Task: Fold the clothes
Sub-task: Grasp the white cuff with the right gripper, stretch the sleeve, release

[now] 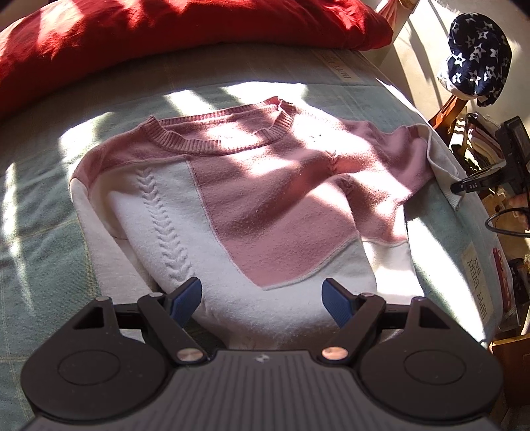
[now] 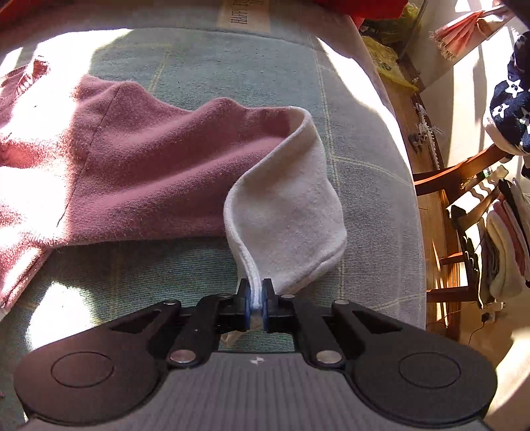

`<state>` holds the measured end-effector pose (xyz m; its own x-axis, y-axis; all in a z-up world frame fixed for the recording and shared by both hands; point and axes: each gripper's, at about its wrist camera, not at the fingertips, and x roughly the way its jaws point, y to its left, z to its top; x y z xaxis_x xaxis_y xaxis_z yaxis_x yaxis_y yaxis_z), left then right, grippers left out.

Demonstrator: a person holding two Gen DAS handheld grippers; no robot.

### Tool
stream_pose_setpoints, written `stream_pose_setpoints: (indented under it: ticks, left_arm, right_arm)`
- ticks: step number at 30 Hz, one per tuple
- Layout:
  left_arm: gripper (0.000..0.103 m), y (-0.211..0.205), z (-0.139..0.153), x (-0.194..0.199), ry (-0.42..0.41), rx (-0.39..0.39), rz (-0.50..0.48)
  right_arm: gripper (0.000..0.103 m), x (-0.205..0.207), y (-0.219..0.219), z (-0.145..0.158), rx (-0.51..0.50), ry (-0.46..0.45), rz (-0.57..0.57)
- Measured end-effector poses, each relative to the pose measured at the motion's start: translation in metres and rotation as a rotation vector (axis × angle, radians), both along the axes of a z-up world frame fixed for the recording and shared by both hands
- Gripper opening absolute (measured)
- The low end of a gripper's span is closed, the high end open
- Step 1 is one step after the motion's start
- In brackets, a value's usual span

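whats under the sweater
The sweater lies flat on a pale green checked bed cover; the cover shows all round it. What lies directly beneath the knit is hidden. The right gripper pinches the white cuff, raised off the cover.

The knitted sweater (image 1: 232, 205) is dusty pink and white, with a raised braid pattern down its white part and a white cuff (image 2: 291, 212). The flat bed cover (image 1: 39, 238) is pale green with thin yellowish checks. The big soft cushion (image 1: 165, 30) is red. The hanging cloth (image 1: 477, 63) is dark blue with white stars.
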<state>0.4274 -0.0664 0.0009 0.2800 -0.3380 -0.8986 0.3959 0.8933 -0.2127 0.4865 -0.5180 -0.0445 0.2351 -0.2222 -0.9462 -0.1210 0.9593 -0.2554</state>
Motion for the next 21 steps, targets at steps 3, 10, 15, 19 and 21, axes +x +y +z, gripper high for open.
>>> stream_pose_setpoints:
  ticks: [3,10,15,19,21]
  left_arm:
    - [0.079,-0.002,0.001,0.0,0.0,-0.002,0.0]
    - [0.079,-0.003,0.001,0.001,0.002,0.01,-0.005]
    - [0.079,-0.003,-0.001,0.001,0.004,0.023,-0.008]
    - [0.079,-0.005,-0.003,0.002,0.007,0.024,-0.014]
    - [0.079,-0.007,-0.004,0.003,0.006,0.021,-0.016]
  right_arm:
    - [0.007,0.002,-0.031,0.022,-0.05,-0.033,-0.056]
    - [0.007,0.018,-0.112,0.048,-0.064,-0.066,-0.226]
    - [0.007,0.025,-0.145,0.061,-0.035,-0.086,-0.311]
    - [0.007,0.027,-0.149,0.074,-0.059,-0.085,-0.306]
    - [0.007,0.029,-0.154,0.081,-0.063,-0.09,-0.321]
